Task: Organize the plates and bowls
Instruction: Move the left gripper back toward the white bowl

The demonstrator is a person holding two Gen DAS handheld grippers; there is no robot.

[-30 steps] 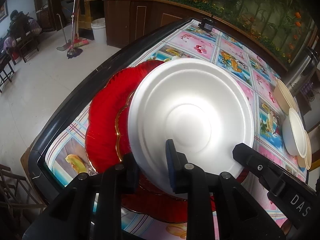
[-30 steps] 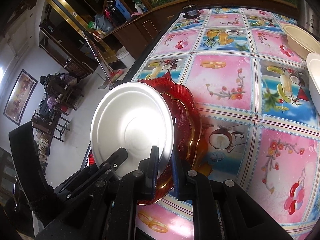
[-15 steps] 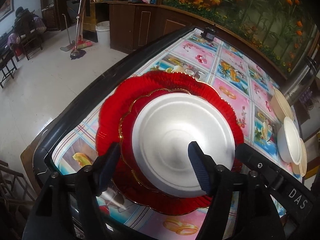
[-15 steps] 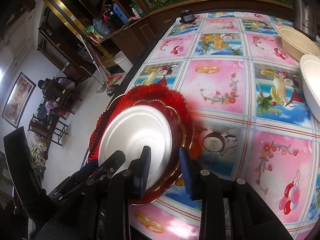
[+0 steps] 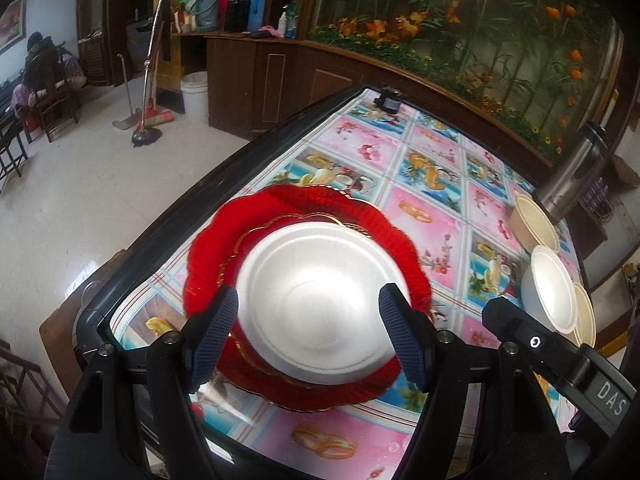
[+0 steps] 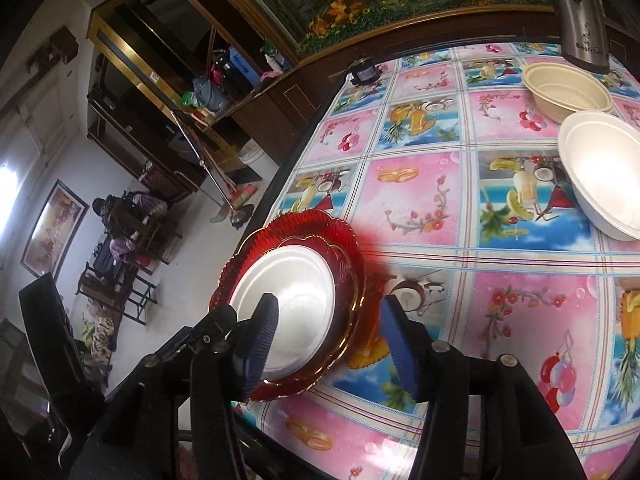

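A white foam plate [image 5: 320,300] lies on a stack of red glass plates [image 5: 276,208] near the table's left edge; it also shows in the right wrist view [image 6: 292,304] on the red plates [image 6: 312,228]. My left gripper [image 5: 312,340] is open and empty, above the plate's near rim. My right gripper [image 6: 328,348] is open and empty, just in front of the stack. A beige bowl [image 5: 534,222] and a white bowl [image 5: 554,292] stand at the right; in the right wrist view the beige bowl [image 6: 568,88] and the white bowl [image 6: 604,176] show too.
A flowered tablecloth [image 6: 472,280] covers the table. A steel flask [image 6: 580,12] stands behind the bowls. A small black object [image 5: 388,100] sits at the far edge. Another beige bowl [image 5: 586,316] is nested beside the white one. The floor lies left of the table.
Both grippers have let go of the white plate, opened and pulled back upward. The plate now lies flat on the red plates instead of tilted.
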